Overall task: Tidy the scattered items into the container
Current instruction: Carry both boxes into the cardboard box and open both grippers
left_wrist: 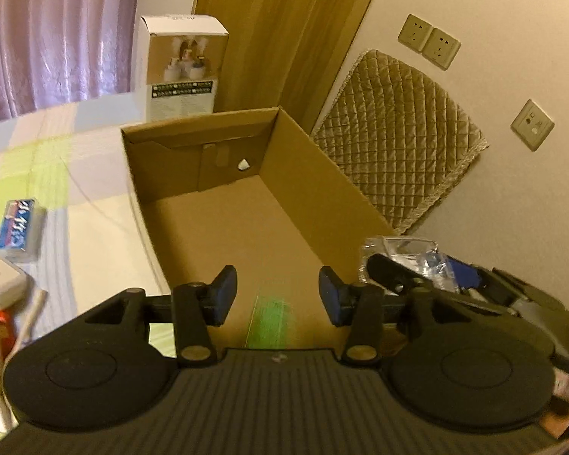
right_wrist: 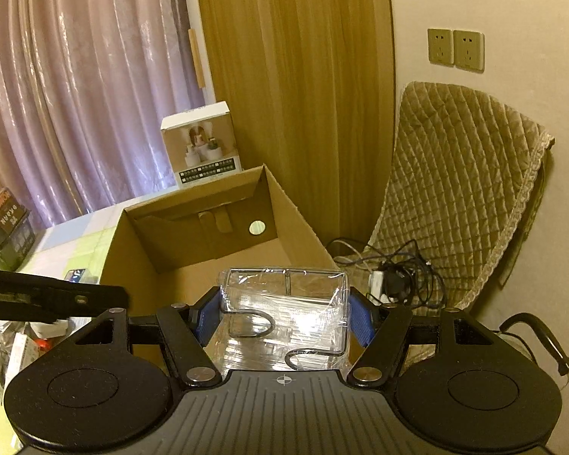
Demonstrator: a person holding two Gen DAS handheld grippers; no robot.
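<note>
- My left gripper is over the near end of the cardboard box; its blue pads stand partly apart with nothing between them, only a blurred green patch on the box floor below.
- My right gripper grips a clear plastic pack with wire hooks inside, pads pressing both its sides, just above the box's near edge.
- At nine o'clock in the left view, a blue-and-red carton and a small white box lie on the checked bedsheet, outside the box.
- At twelve o'clock, the box's far wall shows a round hole.
- Beyond it stands a white product box; at two o'clock a quilted cushion leans on the wall, with tangled cables at its foot.
</note>
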